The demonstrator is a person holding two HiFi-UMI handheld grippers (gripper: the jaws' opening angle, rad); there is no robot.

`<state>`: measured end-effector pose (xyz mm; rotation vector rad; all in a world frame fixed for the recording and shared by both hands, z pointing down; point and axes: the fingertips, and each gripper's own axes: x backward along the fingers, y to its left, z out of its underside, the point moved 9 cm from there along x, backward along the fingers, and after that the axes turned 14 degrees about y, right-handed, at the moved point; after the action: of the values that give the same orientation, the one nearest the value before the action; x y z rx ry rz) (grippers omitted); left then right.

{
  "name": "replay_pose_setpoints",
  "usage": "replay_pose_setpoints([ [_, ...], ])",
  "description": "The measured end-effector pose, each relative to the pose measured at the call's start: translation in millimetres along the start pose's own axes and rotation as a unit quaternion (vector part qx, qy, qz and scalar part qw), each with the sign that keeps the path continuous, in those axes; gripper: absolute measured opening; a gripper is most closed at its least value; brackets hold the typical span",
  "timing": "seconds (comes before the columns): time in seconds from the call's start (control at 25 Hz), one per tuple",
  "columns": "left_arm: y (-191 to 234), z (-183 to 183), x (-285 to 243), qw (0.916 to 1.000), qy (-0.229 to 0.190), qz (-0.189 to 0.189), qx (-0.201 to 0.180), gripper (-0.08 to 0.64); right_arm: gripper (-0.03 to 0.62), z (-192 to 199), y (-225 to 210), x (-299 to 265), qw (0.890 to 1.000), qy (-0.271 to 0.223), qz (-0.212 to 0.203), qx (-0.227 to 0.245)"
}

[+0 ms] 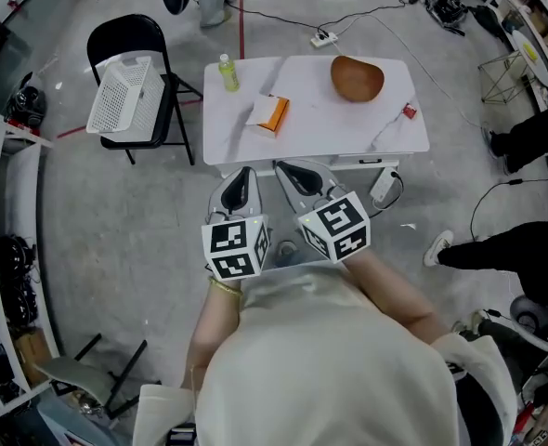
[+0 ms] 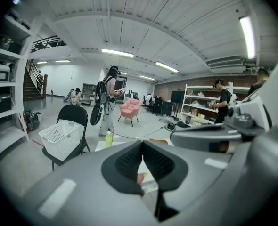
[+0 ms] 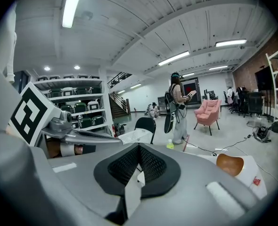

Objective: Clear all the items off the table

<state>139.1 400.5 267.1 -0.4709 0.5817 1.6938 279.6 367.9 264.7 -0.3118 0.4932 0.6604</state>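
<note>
Below the head camera, a white table [image 1: 348, 128] carries a green bottle [image 1: 228, 72], an orange packet [image 1: 271, 114], a brown bowl [image 1: 357, 78] and a small red item [image 1: 409, 111]. The left gripper [image 1: 245, 171] and right gripper [image 1: 284, 166] hover side by side just short of its near edge. Left of the table, a white basket [image 1: 121, 93] sits on a black chair [image 1: 125, 33].

Along the left gripper view, the jaws press together on nothing, with the bottle and basket beyond them.

Along the right gripper view, the jaws likewise meet empty, and the bowl lies ahead at right.
</note>
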Motion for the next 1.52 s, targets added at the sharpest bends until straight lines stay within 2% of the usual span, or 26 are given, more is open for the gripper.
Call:
replay_pose_setpoints([
  [0.56,24.9,-7.1,-33.7,0.9998,0.02,-0.003,0.009,0.009,-0.006,2.5,-22.9,-30.9,0.999,0.028,0.009,-0.017],
  [1.2,79.3,-33.7,-132.8,0.9968,0.07,0.039,-0.01,0.009,-0.006,-10.4,-78.5,-123.6,0.994,0.064,0.047,-0.069],
  [1.52,99.7,-36.8,-181.3,0.9948,0.093,0.041,-0.014,0.009,-0.006,-0.8,-109.3,-170.8,0.987,0.095,0.066,-0.108],
])
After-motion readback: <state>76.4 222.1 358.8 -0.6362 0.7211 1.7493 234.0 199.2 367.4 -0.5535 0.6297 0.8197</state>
